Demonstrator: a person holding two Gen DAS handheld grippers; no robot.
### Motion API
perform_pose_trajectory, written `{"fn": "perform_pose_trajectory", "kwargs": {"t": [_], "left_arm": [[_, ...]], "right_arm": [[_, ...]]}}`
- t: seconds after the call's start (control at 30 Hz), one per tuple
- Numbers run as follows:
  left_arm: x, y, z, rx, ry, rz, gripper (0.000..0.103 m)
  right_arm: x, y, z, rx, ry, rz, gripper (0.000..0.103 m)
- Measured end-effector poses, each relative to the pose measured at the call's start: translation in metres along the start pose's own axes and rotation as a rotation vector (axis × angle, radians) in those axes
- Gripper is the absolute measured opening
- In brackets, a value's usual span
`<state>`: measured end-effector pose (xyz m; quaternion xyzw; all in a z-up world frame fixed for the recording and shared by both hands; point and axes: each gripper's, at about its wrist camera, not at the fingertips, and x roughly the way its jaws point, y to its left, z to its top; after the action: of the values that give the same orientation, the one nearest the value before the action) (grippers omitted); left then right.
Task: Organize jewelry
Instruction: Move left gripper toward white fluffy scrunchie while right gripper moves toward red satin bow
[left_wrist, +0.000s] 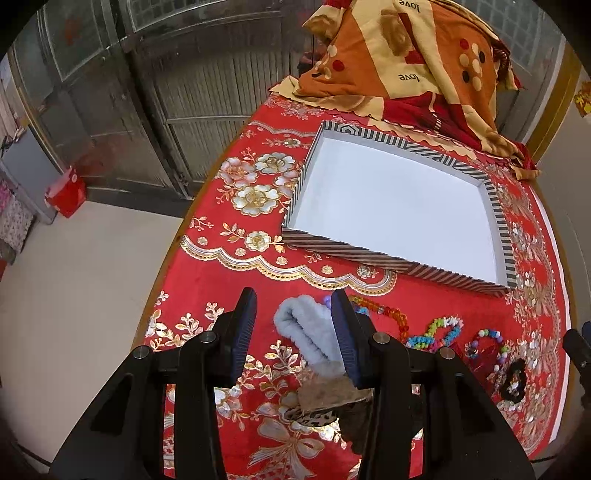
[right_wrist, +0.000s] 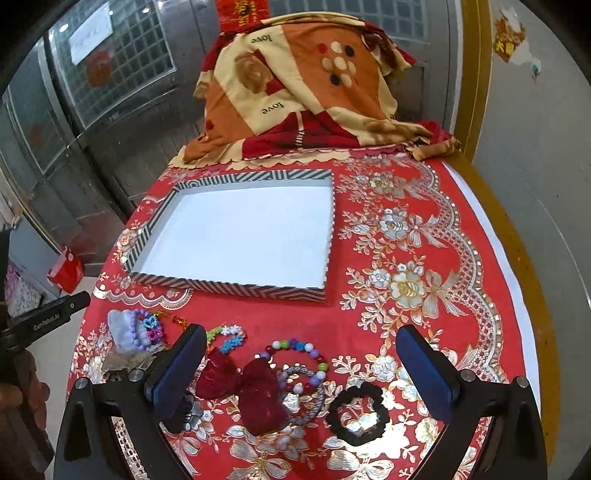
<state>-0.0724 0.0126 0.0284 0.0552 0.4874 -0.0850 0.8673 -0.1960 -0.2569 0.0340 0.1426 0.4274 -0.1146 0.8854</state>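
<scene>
My left gripper (left_wrist: 293, 332) is spread apart and grasps nothing, hanging over the fluffy pale grey-blue hair scrunchie (left_wrist: 306, 332), which shows between its two dark blue pads; I cannot tell whether either pad touches it. My right gripper (right_wrist: 301, 369) is also spread wide and empty, above the dark red velvet bow (right_wrist: 255, 387). All the jewelry lies on my near side of the shallow white-floored box with the black-and-white striped rim (right_wrist: 229, 286), strewn across the red tablecloth with gold and silver flowers (right_wrist: 406, 295); none of it is in the box yet. The worry on my left is crowding: a purple bead bracelet (right_wrist: 142, 334) lies against the scrunchie, so closing there could snag both and drag the beads along or drop them short of the box. On my right, the multicoloured bead bracelet (right_wrist: 299, 354), a grey braided hair tie (right_wrist: 314, 398) and the bow overlap, so a careless pinch may lift a tangle. The black ruffled scrunchie (right_wrist: 360, 415) sits just beside them, free. Beyond the box, the orange and cream patterned blanket (right_wrist: 295, 92) is heaped near its far rim, and an overshoot could lose a small piece in its folds.
</scene>
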Motion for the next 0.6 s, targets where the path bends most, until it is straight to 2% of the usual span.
{"fn": "perform_pose_trajectory", "kwargs": {"t": [0.23, 0.6], "left_arm": [[-0.003, 0.002, -0.003, 0.001, -0.003, -0.01, 0.041], [-0.004, 0.005, -0.005, -0.004, 0.004, -0.017, 0.041]], "right_arm": [[-0.004, 0.021, -0.004, -0.034, 0.011, 0.005, 0.102], [-0.007, 0.031, 0.0, -0.038, 0.002, 0.01, 0.102]]}}
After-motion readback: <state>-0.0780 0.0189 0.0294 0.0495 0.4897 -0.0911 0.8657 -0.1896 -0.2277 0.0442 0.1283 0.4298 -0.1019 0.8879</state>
